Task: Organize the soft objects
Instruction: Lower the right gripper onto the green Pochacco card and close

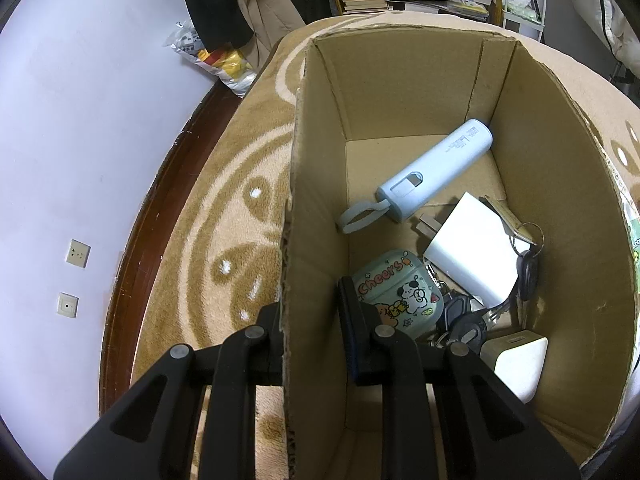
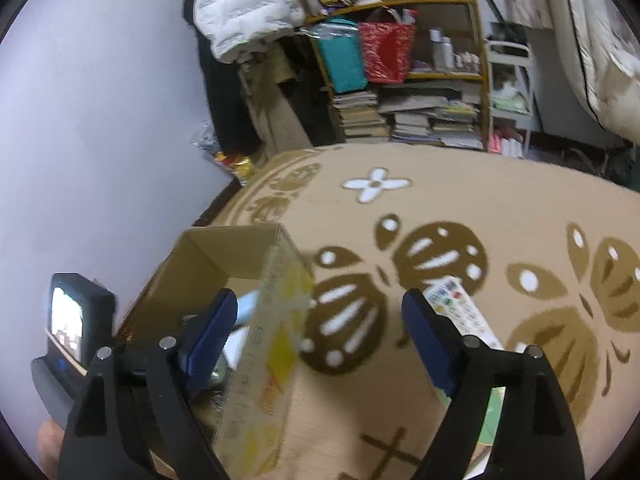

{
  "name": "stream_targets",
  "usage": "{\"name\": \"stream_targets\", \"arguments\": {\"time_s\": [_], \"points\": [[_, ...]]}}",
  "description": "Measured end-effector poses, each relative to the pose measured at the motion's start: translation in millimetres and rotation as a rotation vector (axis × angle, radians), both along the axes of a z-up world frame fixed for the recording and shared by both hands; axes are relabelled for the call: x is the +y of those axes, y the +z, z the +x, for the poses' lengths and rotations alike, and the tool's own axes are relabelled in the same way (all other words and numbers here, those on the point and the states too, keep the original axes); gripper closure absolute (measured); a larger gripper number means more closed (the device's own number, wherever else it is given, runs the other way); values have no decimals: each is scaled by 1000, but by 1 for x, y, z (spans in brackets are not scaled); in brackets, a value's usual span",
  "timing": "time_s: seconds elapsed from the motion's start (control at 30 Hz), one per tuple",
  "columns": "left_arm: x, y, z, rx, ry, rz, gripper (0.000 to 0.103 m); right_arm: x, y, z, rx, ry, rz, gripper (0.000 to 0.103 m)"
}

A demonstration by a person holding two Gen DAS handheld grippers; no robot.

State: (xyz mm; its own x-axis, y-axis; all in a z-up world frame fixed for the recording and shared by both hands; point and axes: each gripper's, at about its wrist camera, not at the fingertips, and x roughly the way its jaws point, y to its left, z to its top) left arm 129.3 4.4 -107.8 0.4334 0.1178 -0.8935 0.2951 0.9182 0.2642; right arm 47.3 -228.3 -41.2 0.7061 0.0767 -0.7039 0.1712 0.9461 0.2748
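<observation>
1. Your left gripper [image 1: 310,312]: its jaws straddle the left wall of the cardboard box [image 1: 312,200], one finger outside over the rug, one inside, and appear pressed on that wall.
2. Your right gripper [image 2: 320,320]: jaws wide apart and holding nothing, left finger over the box [image 2: 224,248], right finger over the rug [image 2: 500,208].
3. Box: open-topped, standing on the patterned tan rug [image 1: 224,184] near the white wall [image 1: 80,120].
4. Box contents, far end: pale blue cylindrical case [image 1: 436,170] with a wrist loop, lying flat and tilted toward the far right corner.
5. Box contents, near end: printed pouch marked "Cheers" [image 1: 396,288], just beside your inner left finger; white charger block [image 1: 472,248] to its right; bunch of keys [image 1: 464,320] between them and lower; a second white adapter [image 1: 516,360] nearest you.
6. Rug, right side: white remote control [image 2: 460,308], partly behind your right finger.
</observation>
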Motion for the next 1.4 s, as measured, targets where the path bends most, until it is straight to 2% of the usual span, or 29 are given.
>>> {"name": "stream_targets", "arguments": {"time_s": [0.23, 0.43, 0.7, 0.87, 0.97, 1.4], "points": [[0, 0, 0, 0, -1, 0, 83, -36, -27, -10, 78, -76, -2, 13], [0, 0, 0, 0, -1, 1, 83, -49, -50, -12, 156, -76, -20, 13], [0, 0, -1, -1, -2, 2, 83, -53, -78, -11, 218, -74, -56, 14], [0, 0, -1, 0, -1, 0, 83, -57, -90, -11, 246, -81, -50, 28], [0, 0, -1, 0, -1, 2, 83, -60, -92, -12, 253, -86, -62, 30], [1, -1, -1, 1, 1, -5, 83, -56, -99, -17, 281, -65, 26, 39]]}}
